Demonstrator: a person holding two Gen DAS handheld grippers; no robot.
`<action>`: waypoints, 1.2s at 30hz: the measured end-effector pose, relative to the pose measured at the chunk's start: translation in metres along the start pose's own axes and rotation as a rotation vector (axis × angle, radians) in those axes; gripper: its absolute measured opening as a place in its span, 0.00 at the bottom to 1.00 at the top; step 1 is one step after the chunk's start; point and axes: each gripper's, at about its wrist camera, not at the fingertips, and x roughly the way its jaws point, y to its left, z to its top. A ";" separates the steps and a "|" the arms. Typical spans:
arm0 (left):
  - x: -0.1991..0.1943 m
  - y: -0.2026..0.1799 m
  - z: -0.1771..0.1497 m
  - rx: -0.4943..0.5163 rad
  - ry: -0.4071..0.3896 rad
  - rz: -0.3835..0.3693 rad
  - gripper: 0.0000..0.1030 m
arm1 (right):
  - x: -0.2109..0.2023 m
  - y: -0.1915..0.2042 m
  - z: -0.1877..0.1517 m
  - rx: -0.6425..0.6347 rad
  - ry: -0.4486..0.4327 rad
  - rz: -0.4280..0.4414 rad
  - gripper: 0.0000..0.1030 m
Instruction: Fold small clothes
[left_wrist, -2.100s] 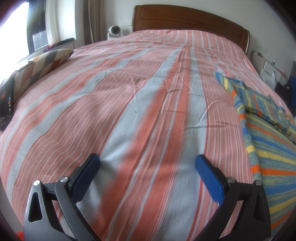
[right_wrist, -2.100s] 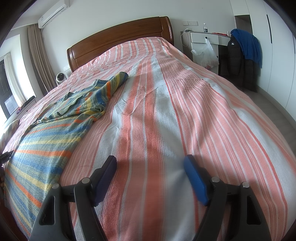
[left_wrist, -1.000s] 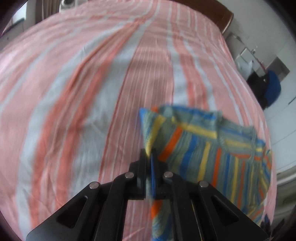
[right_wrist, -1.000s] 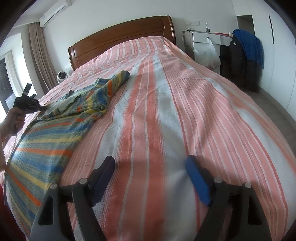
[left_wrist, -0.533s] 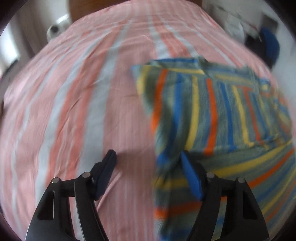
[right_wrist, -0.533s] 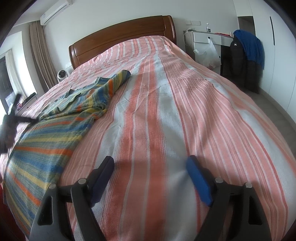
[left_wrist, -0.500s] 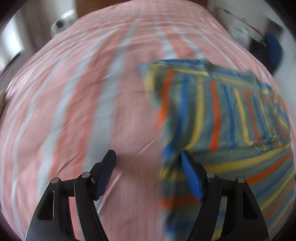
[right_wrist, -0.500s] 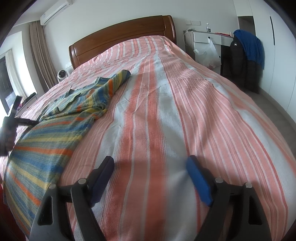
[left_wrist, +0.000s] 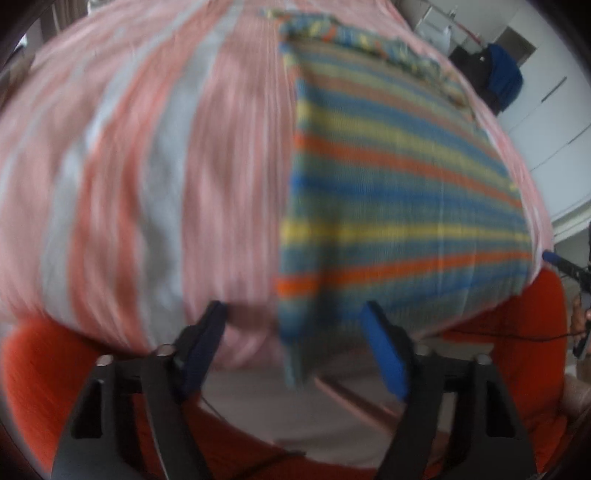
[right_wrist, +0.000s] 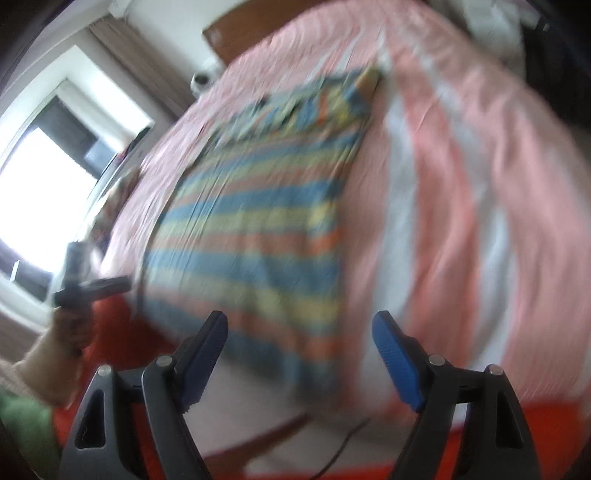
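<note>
The striped shirt (left_wrist: 399, 192) lies flat on the bed (left_wrist: 147, 147), its near hem draped over the bed's foot edge. The left claw (left_wrist: 295, 343) is narrowing but grips nothing, with the shirt's left corner between its fingers. The right claw (right_wrist: 299, 354) hangs released above the hem's right side. Bare bedspread flanks the shirt. No writing is legible.

Daylit, motion-blurred, fisheye-warped edges, window (right_wrist: 40, 192) glare

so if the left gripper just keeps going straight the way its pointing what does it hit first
Probably the near hem of the blue, yellow and orange striped knit garment; the closing left gripper frames its corner at the bed edge. Blur leaves depth unclear.
</note>
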 end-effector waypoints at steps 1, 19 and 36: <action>0.002 -0.004 -0.003 0.009 0.008 0.010 0.61 | 0.007 0.003 -0.010 0.007 0.047 0.003 0.73; -0.088 0.013 0.096 -0.170 -0.278 -0.330 0.02 | -0.018 -0.018 0.040 0.178 -0.099 0.222 0.08; 0.015 0.054 0.328 -0.352 -0.379 -0.112 0.40 | 0.122 -0.132 0.320 0.280 -0.318 0.022 0.45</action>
